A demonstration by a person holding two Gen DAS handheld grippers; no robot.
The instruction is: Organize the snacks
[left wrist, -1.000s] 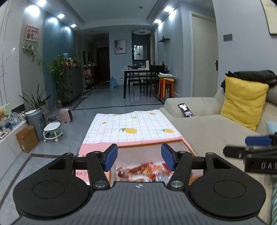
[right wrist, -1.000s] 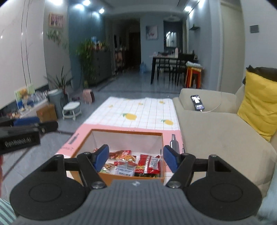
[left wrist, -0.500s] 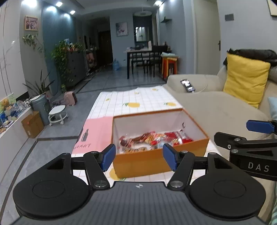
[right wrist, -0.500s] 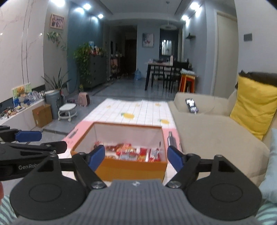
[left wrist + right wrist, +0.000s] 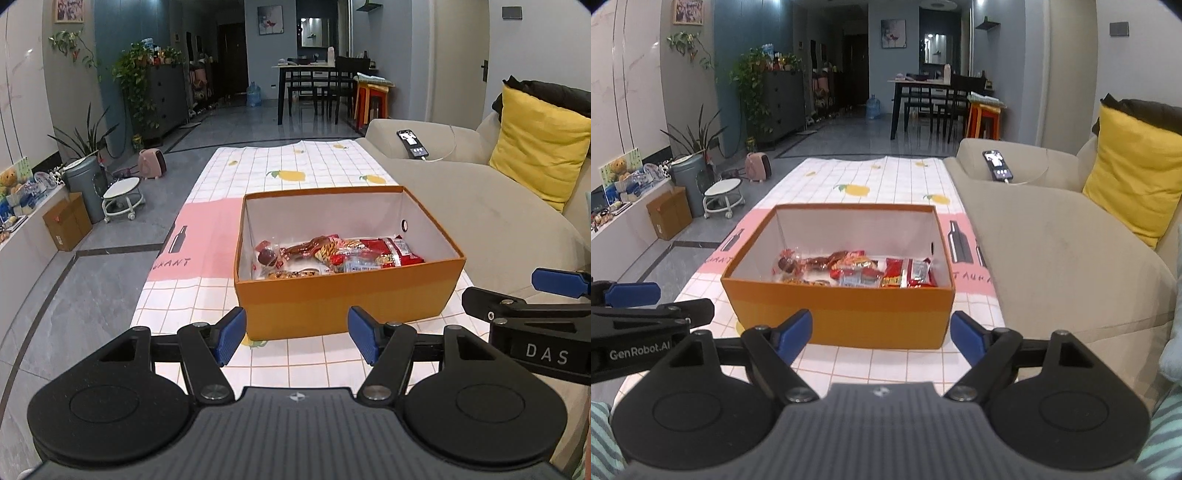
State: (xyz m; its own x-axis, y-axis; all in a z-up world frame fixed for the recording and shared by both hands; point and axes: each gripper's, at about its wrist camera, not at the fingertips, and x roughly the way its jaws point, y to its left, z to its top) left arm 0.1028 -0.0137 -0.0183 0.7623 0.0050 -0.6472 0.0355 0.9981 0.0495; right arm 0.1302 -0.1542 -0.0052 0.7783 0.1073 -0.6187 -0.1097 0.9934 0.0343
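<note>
From the left wrist we see the orange box point(image 5: 343, 291) at a slant, with its left outer wall and the round hole in its right inner wall showing, and the right gripper point(image 5: 532, 295) coming in at the right edge. The right wrist faces the box point(image 5: 842, 317) squarely and shows the bottle prints on the pink band of the cloth beside the sofa point(image 5: 1052, 251), with the left gripper point(image 5: 642, 306) at its left edge. The box stands open on the table point(image 5: 295, 173) under a checked lemon cloth. The snacks point(image 5: 332, 254) lie in a loose heap of red and clear wrappers on its white floor. Our left gripper point(image 5: 293, 334) and right gripper point(image 5: 881, 336) hover before its near wall, and the fingers of both have just been spreading with nothing between them.
</note>
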